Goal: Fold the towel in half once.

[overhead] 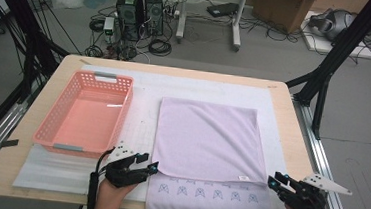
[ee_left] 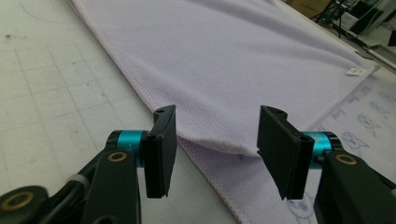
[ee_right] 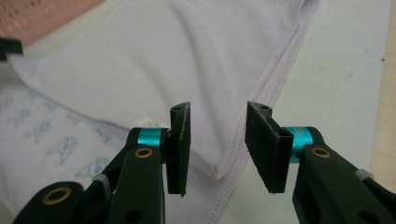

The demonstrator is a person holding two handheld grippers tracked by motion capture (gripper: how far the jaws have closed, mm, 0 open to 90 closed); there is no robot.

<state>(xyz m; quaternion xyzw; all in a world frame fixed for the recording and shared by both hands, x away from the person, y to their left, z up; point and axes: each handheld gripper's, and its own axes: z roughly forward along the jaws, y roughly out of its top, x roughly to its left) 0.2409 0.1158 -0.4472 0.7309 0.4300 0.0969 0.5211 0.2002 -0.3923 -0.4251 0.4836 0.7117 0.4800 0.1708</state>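
Lying folded on the white foam mat (overhead: 136,130) that covers the light wooden table (overhead: 282,127), a pale lilac terry towel (overhead: 206,136) is seen in the high view with its upper layer turned back over a lower layer. Near the person's edge a strip of the lower layer, printed with a row of small blue outline figures (overhead: 206,193), is left uncovered. A small white label (overhead: 243,178) is sewn at the near right corner of the folded layer.

At the near left corner of the folded layer the left tool (overhead: 152,168) is held by the person's left hand (overhead: 111,194); in the left gripper view its black jaws are seen standing apart, with the folded corner of the towel (ee_left: 219,140) lying between and just beyond them, not pressed by either pad. At the near right corner the right tool (overhead: 273,181) is held; in the right gripper view its jaws are likewise parted, and the hemmed corner of the towel (ee_right: 219,163) is seen lying loose in the gap.

To the left of the towel, well apart from both tools, a salmon-pink perforated plastic basket (overhead: 51,124) is set on the mat.
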